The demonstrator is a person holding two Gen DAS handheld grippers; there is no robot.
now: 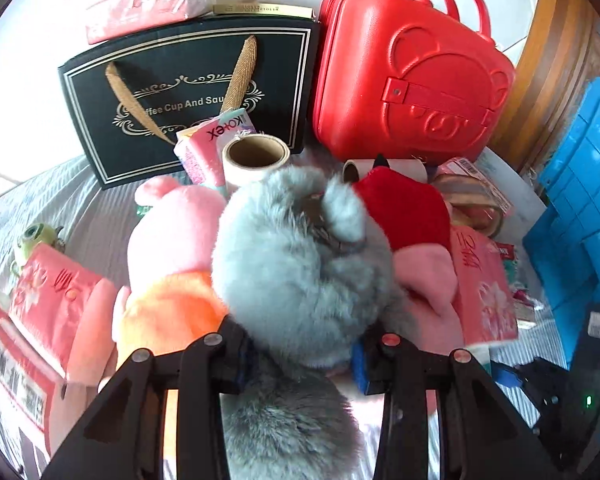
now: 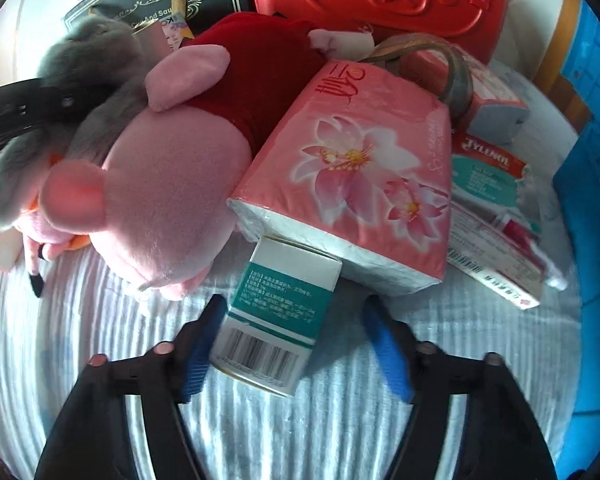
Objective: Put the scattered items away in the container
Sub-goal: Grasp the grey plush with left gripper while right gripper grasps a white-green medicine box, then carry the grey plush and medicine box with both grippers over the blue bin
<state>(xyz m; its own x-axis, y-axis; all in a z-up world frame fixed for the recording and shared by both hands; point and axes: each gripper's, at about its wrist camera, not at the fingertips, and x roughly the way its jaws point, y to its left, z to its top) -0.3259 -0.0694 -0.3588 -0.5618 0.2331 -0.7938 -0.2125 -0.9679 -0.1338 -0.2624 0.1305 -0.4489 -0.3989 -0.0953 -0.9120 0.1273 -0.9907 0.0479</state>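
A fluffy grey plush toy (image 1: 292, 264) lies on top of the pile on the striped bedsheet. My left gripper (image 1: 300, 344) is shut on its lower fur, which bulges out between the pads. In the right wrist view a white and green medicine box (image 2: 272, 320) lies on the sheet between the fingers of my right gripper (image 2: 296, 304). The left blue pad (image 2: 198, 360) touches the box, while the right pad (image 2: 384, 344) stands apart from it. A blue plastic crate (image 1: 580, 208) stands at the right edge (image 2: 592, 160).
Around the grey toy lie a pig plush in orange (image 1: 172, 248), a pig plush in red (image 2: 172, 184), pink tissue packs (image 2: 360, 168), a Tylenol box (image 2: 488, 168) and a tape roll (image 1: 256, 156). A black gift box (image 1: 188, 96) and a red case (image 1: 412, 80) stand behind.
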